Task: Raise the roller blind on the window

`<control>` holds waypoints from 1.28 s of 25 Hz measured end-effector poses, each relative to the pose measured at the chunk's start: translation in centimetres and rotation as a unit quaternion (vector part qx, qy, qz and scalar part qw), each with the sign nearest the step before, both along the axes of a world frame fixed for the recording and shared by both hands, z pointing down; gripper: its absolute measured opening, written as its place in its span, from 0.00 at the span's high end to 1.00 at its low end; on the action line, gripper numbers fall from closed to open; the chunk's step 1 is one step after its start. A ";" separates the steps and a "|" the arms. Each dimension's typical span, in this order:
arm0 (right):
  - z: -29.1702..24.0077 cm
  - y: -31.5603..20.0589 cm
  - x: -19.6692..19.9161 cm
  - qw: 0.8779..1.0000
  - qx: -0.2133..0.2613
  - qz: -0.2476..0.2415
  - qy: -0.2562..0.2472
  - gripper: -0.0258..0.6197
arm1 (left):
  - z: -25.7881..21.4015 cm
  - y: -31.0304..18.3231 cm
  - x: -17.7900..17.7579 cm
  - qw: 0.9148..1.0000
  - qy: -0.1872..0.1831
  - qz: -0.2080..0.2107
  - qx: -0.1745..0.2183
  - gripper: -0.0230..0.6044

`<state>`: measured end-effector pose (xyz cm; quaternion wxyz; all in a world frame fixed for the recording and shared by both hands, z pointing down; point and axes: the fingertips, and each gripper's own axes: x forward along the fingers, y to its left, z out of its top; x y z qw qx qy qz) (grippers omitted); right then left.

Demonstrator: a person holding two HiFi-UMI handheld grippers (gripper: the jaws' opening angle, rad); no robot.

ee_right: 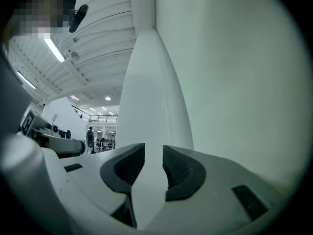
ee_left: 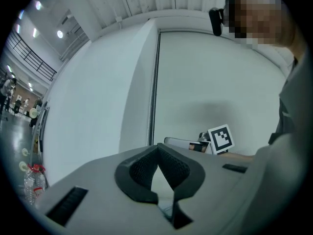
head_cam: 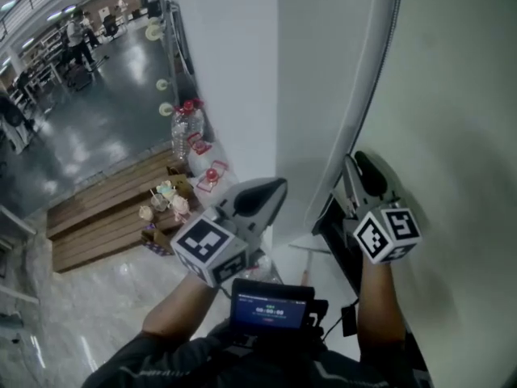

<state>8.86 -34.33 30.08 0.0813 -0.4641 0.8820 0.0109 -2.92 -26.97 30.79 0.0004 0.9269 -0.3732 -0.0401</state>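
Facing smooth pale blind (head_cam: 452, 95), left claw (ee_left: 157, 153) pinched closed, right claw (ee_right: 153, 155) spread open

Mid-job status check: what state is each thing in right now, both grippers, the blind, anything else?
left gripper: jaws shut, nothing between them.
right gripper: jaws open, nothing between them.
roller blind: down; no glass shows.
thin cord: hangs free ahead of the right jaws, not gripped.
water bottle: upright, capped.
screen: lit.
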 end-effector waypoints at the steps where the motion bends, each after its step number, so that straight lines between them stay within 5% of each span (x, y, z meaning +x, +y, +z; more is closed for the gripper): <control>1: 0.0 -0.8 -0.2 1.000 -0.003 -0.002 0.002 0.76 | -0.1 -0.2 -0.1 1.000 0.002 -0.008 0.003 0.98; 7: -0.2 -5.5 -0.9 1.000 -0.015 -0.004 0.015 0.76 | -0.7 -0.5 -0.7 0.999 0.000 -0.035 0.012 0.98; 15: 1.0 -9.6 -2.4 0.999 -0.023 -0.019 0.021 0.76 | 0.9 -1.4 -2.5 0.997 -0.002 -0.071 -0.024 0.98; 17: 1.3 -9.7 -2.9 0.999 -0.024 -0.026 0.023 0.86 | 1.3 -1.6 -2.8 0.997 -0.006 -0.069 -0.021 0.98; 19: 1.4 -9.4 -3.0 0.999 -0.021 -0.031 0.023 0.95 | 1.4 -1.8 -2.8 0.998 -0.007 -0.067 -0.021 0.98; 27: 1.3 -4.2 -3.8 0.997 -0.025 -0.077 -0.003 0.96 | 2.2 -2.8 -2.2 0.999 0.004 -0.043 -0.030 0.98; 32: 1.4 0.3 -4.2 0.995 -0.018 -0.096 0.001 0.96 | 0.6 -2.2 -0.4 1.000 0.010 0.008 -0.014 0.98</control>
